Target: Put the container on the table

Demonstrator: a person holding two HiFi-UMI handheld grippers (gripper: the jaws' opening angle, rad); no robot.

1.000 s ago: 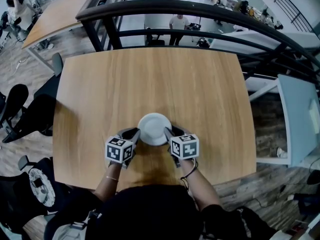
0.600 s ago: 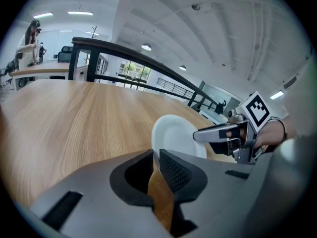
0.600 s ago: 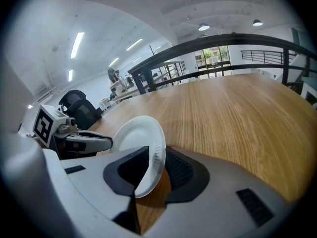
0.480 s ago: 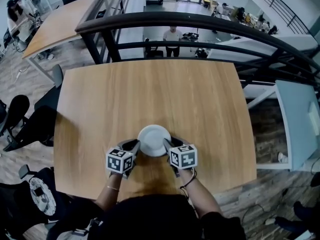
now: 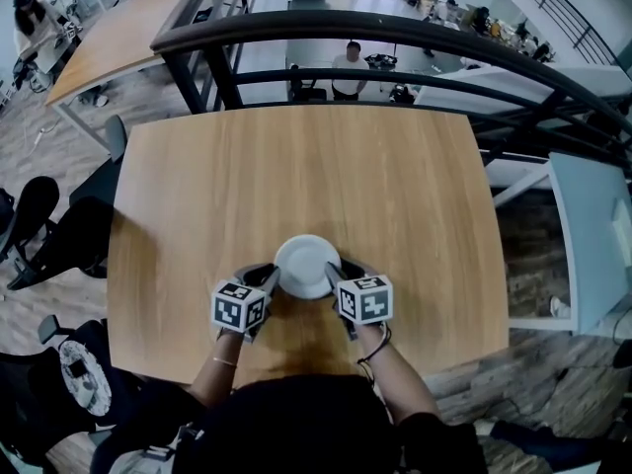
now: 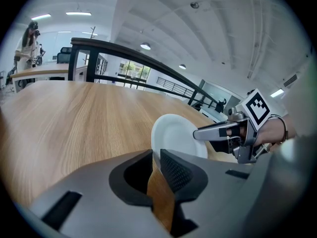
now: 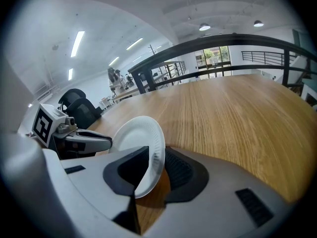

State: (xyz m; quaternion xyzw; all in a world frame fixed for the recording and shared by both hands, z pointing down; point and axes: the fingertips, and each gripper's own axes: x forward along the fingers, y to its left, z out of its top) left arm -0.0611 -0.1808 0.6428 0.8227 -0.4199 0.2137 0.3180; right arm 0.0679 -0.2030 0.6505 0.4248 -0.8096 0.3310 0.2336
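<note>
Container (image 5: pixel 307 263) unmoved, near edge hidden, left gripper (image 5: pixel 268 276) clamped on its rim, right gripper (image 5: pixel 334 271) part-open, seemingly loose around rim.

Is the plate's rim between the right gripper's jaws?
Yes, the rim of the paper plate stands between the parted jaws of the right gripper.

The head view looks steeply down on the wooden table (image 5: pixel 296 166). Each gripper view sits low, close behind its jaws, facing across: left sees the right gripper (image 6: pixel 208 135), right the left gripper (image 7: pixel 101 145). All share the white paper plate (image 5: pixel 306 265), and apparently the black railing (image 5: pixel 346 26).
</note>
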